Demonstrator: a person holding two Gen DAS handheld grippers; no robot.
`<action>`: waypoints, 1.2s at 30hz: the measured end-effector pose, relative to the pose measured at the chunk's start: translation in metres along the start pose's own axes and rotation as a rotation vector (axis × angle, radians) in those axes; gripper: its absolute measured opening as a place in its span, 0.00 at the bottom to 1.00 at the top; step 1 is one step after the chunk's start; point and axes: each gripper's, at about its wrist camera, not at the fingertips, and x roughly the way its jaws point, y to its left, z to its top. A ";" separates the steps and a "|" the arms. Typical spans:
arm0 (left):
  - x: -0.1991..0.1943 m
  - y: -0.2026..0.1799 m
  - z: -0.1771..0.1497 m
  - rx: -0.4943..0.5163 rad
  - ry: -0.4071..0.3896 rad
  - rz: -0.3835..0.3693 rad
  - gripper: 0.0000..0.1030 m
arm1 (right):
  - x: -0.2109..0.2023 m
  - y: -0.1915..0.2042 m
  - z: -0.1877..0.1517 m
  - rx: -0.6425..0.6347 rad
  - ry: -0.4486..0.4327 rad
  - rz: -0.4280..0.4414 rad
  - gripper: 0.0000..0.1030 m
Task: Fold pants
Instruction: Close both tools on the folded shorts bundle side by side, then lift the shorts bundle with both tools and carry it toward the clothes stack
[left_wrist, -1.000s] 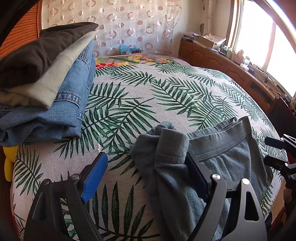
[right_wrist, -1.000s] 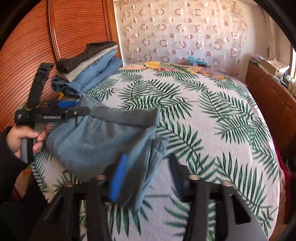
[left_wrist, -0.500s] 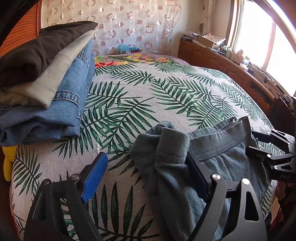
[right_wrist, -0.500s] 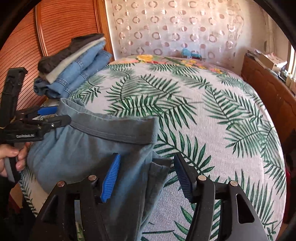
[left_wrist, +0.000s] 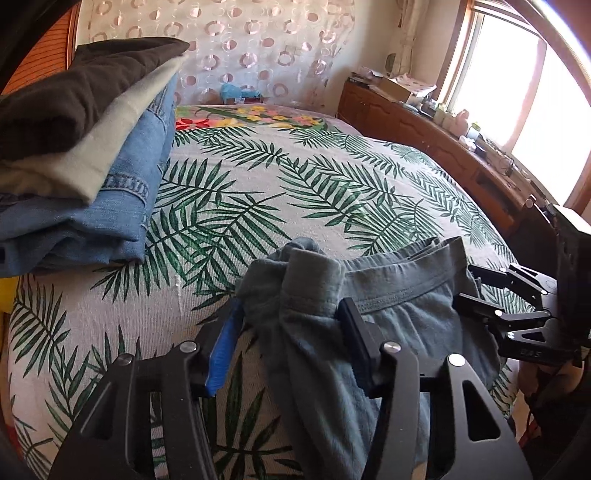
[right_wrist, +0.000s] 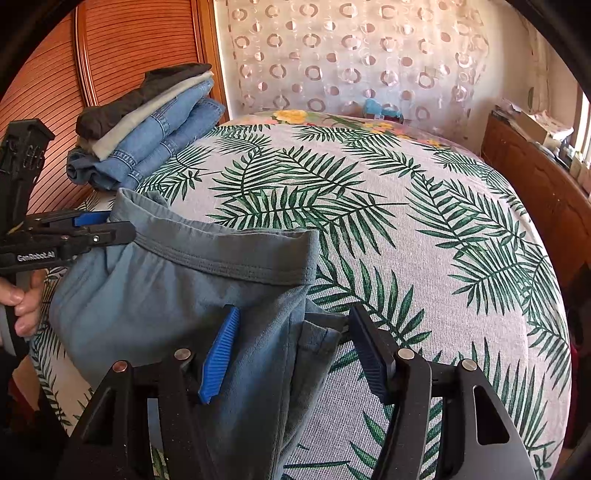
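Observation:
Grey-blue pants lie at the near edge of the palm-print bed, waistband facing the far side. My left gripper has closed in on the bunched left corner of the waistband. In the right wrist view it pinches that corner. My right gripper stands open around the right edge of the pants, the fabric between its fingers. In the left wrist view it sits at the pants' right end.
A stack of folded clothes, dark, beige and denim, sits at the bed's left side, also in the right wrist view. A wooden cabinet runs along the window wall. A wooden headboard stands at left.
My left gripper has closed from wide open onto the bunched waistband corner. My right gripper has opened and moved in around the pants' right edge.

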 end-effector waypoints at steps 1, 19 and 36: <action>-0.001 0.001 -0.001 -0.006 0.002 -0.004 0.53 | 0.000 0.000 0.000 0.001 0.000 0.001 0.61; 0.006 0.001 -0.006 0.000 0.011 -0.063 0.25 | -0.005 0.001 -0.001 -0.005 0.007 0.040 0.33; -0.068 -0.029 -0.004 0.057 -0.199 -0.085 0.13 | -0.049 0.000 -0.008 0.021 -0.105 0.105 0.11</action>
